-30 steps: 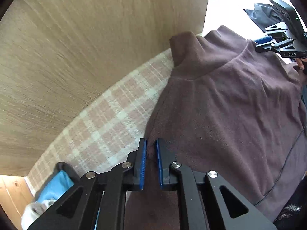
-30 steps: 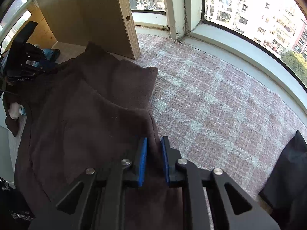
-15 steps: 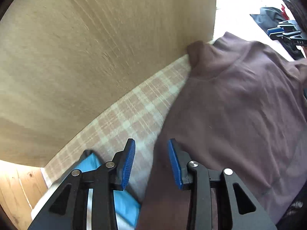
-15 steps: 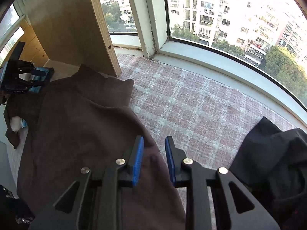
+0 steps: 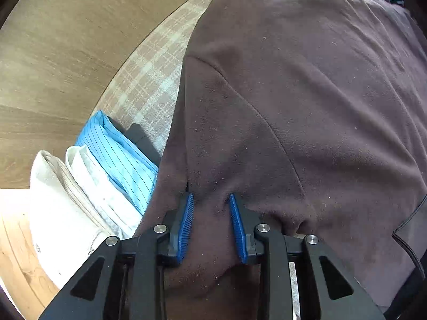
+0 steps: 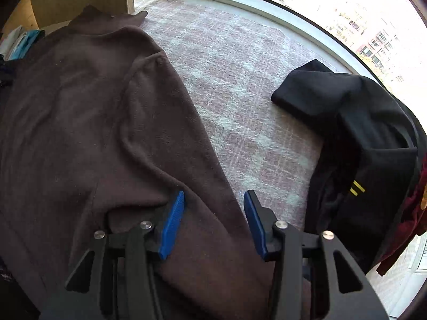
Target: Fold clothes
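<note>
Dark brown fleece top spread flat on pink plaid cloth.
Left tool and right tool both parted, straddling the top's fabric; neither is clamped on it.

Left gripper over a brown garment

The left gripper is held with jaws parted over the brown fleece garment; folded blue and white cloths are seen beside it on plaid fabric.

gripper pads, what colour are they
Blue, ribbed pads on black fingers; clearest in the right wrist view.
</note>
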Demonstrator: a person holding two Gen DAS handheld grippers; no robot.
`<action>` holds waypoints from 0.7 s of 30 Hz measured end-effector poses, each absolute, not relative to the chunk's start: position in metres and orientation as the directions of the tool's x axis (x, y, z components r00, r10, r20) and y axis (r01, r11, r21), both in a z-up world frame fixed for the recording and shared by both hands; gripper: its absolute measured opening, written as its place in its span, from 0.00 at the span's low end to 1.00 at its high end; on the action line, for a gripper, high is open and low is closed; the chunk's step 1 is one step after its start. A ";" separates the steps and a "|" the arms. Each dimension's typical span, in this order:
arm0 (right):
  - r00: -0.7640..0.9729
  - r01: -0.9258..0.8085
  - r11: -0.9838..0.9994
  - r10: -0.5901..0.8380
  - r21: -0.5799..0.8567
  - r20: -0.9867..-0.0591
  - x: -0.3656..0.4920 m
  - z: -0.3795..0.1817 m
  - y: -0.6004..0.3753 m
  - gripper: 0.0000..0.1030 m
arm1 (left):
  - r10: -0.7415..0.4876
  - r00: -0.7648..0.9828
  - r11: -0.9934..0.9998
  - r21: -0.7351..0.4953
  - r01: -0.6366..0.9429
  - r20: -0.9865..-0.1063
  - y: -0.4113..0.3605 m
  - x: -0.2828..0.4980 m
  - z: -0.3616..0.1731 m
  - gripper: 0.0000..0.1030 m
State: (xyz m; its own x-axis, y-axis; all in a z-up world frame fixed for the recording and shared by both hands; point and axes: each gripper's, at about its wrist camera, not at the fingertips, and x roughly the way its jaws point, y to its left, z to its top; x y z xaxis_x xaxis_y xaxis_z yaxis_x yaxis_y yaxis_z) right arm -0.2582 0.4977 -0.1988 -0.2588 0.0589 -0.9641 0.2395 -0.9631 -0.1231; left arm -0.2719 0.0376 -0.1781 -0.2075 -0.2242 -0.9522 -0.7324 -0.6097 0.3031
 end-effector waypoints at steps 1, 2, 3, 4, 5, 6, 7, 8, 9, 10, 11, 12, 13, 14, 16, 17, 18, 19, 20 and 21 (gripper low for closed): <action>-0.275 0.235 -0.961 0.079 -0.146 -0.958 -0.256 -0.193 0.497 0.43 | -0.235 -0.218 -0.595 0.318 -0.738 -0.947 0.040 -0.269 -0.176 0.28; -0.301 0.224 -0.958 0.104 -0.176 -0.948 -0.252 -0.186 0.495 0.43 | -0.237 -0.225 -0.590 0.324 -0.739 -0.945 0.040 -0.267 -0.173 0.28; -0.329 0.215 -0.960 0.100 -0.178 -0.939 -0.246 -0.175 0.492 0.43 | -0.227 -0.230 -0.598 0.322 -0.734 -0.946 0.039 -0.266 -0.167 0.28; -0.362 0.211 -0.966 0.065 -0.149 -0.930 -0.239 -0.163 0.487 0.43 | -0.209 -0.234 -0.614 0.314 -0.724 -0.949 0.037 -0.264 -0.159 0.28; -0.390 0.212 -0.970 0.028 -0.120 -0.921 -0.232 -0.152 0.481 0.43 | -0.189 -0.241 -0.635 0.306 -0.709 -0.952 0.034 -0.263 -0.149 0.28; -0.411 0.222 -0.971 -0.011 -0.088 -0.912 -0.224 -0.143 0.472 0.43 | -0.171 -0.253 -0.653 0.302 -0.694 -0.952 0.031 -0.261 -0.140 0.28; -0.421 0.235 -0.970 -0.050 -0.056 -0.906 -0.217 -0.137 0.463 0.43 | -0.157 -0.275 -0.667 0.307 -0.679 -0.949 0.028 -0.257 -0.129 0.31; -0.406 0.252 -0.968 -0.089 -0.018 -0.910 -0.212 -0.137 0.454 0.43 | -0.146 -0.296 -0.680 0.313 -0.663 -0.944 0.025 -0.253 -0.119 0.33; -0.379 0.269 -0.963 -0.129 0.025 -0.917 -0.209 -0.141 0.447 0.43 | -0.129 -0.312 -0.693 0.311 -0.651 -0.941 0.023 -0.246 -0.109 0.32; -0.352 0.281 -0.958 -0.153 0.052 -0.924 -0.206 -0.148 0.440 0.43 | -0.094 -0.319 -0.708 0.289 -0.644 -0.943 0.021 -0.236 -0.098 0.32; -0.326 0.286 -0.957 -0.151 0.055 -0.933 -0.206 -0.158 0.436 0.43 | -0.060 -0.326 -0.722 0.267 -0.638 -0.943 0.019 -0.227 -0.087 0.32; -0.305 0.285 -0.958 -0.122 0.031 -0.945 -0.205 -0.169 0.433 0.43 | -0.028 -0.330 -0.735 0.243 -0.633 -0.943 0.018 -0.215 -0.077 0.32; -0.290 0.275 -0.961 -0.048 -0.035 -0.956 -0.205 -0.181 0.434 0.43 | 0.001 -0.328 -0.745 0.219 -0.631 -0.945 0.015 -0.201 -0.069 0.32; -0.281 0.256 -0.964 -0.003 -0.072 -0.960 -0.205 -0.190 0.436 0.43 | 0.023 -0.328 -0.752 0.200 -0.628 -0.944 0.011 -0.185 -0.063 0.32; -0.302 0.161 -0.987 -0.033 -0.017 -0.953 -0.196 -0.179 0.447 0.43 | 0.043 -0.329 -0.763 0.181 -0.620 -0.944 0.001 -0.148 -0.058 0.34; -0.326 0.131 -0.991 -0.058 0.016 -0.944 -0.186 -0.167 0.449 0.43 | 0.059 -0.317 -0.774 0.157 -0.613 -0.947 -0.005 -0.125 -0.057 0.36; -0.354 0.130 -0.990 -0.091 0.048 -0.931 -0.171 -0.153 0.448 0.43 | 0.076 -0.302 -0.786 0.129 -0.604 -0.950 -0.011 -0.103 -0.059 0.37; -0.378 0.132 -0.989 -0.117 0.071 -0.919 -0.155 -0.142 0.446 0.43 | 0.093 -0.279 -0.801 0.095 -0.592 -0.956 -0.018 -0.083 -0.064 0.37; -0.391 0.139 -0.987 -0.129 0.080 -0.911 -0.136 -0.133 0.442 0.45 | 0.115 -0.255 -0.813 0.056 -0.579 -0.960 -0.024 -0.061 -0.070 0.37; -0.393 0.146 -0.985 -0.143 0.092 -0.908 -0.114 -0.128 0.437 0.45 | 0.147 -0.228 -0.823 0.009 -0.568 -0.963 -0.029 -0.040 -0.076 0.37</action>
State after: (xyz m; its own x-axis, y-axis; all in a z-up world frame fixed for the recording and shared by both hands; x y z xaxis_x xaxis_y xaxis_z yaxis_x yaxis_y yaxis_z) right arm -0.1143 0.4372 -0.1284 -0.3928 -0.1428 -0.9085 0.1462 -0.9850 0.0917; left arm -0.0396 -0.0286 -0.0759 -0.2275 0.1469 -0.9626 -0.5680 -0.8230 0.0087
